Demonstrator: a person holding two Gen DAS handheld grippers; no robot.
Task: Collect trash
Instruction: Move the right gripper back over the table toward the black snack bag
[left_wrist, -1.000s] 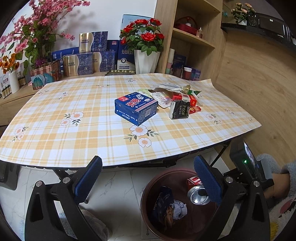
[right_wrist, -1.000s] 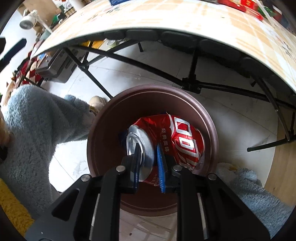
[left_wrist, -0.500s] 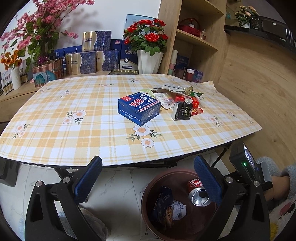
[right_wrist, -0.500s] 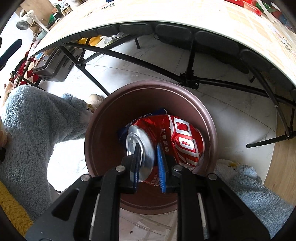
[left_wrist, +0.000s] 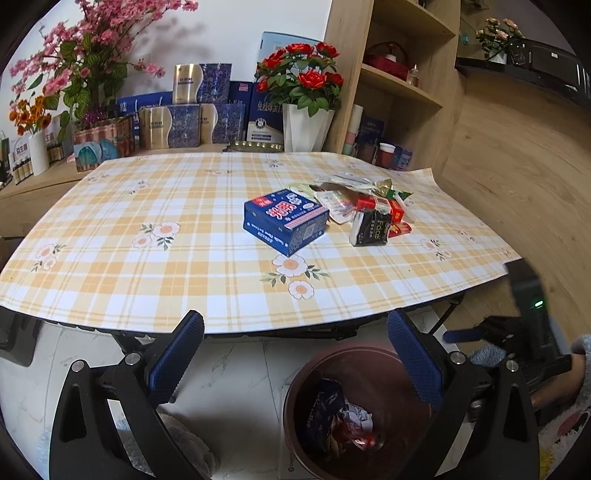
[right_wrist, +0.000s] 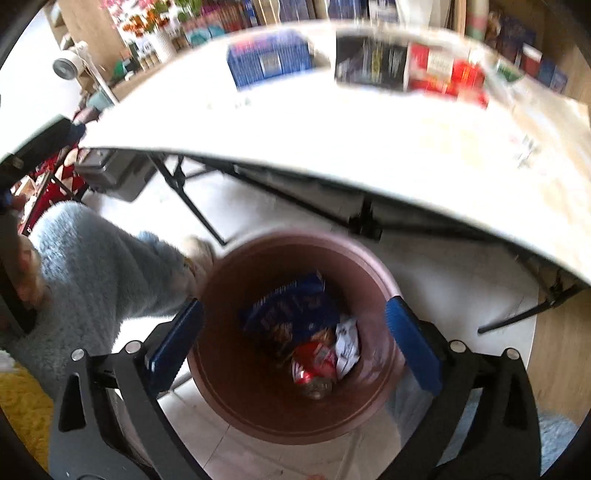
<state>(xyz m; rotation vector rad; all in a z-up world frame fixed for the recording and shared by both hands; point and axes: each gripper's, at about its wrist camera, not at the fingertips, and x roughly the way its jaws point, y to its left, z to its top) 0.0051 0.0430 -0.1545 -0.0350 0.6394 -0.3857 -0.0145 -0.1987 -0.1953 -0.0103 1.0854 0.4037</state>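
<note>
Red crushed soda can (right_wrist: 314, 365) lies at the bottom of the round brown plastic bin (right_wrist: 373, 258), directly below and between the right tongs (right_wrist: 293, 339), whose blue pads stand wide apart w/ nothing in them. Can is on its side, long axis running roughly away from the tongs, silver end (right_wrist: 317, 388) nearest the camera; view is motion-blurred so finer detail can't be read. Beside it in the bin: a blue snack bag (right_wrist: 291, 310) and a crumpled white wrapper (right_wrist: 347, 349).

Left tongs (left_wrist: 295, 360) also spread wide, empty, hovering over the white marble-look floor (left_wrist: 229, 376) at the worktop's near edge; bin sits below-right of them, partly behind the right pad.

Ahead of the left tongs, the yellow-and-white plaid floral cloth on the worktop (left_wrist: 147, 266) carries a blue rectangular carton (left_wrist: 284, 221), one corner pointing toward the tongs. Just right of it, a black "Face" packet (left_wrist: 371, 230) stands upright against a heap of red and clear wrappers (left_wrist: 369, 201). Beyond: red roses in a white vase (left_wrist: 304, 125), wooden shelving (left_wrist: 402, 85), boxed goods, pink blossoms.
</note>
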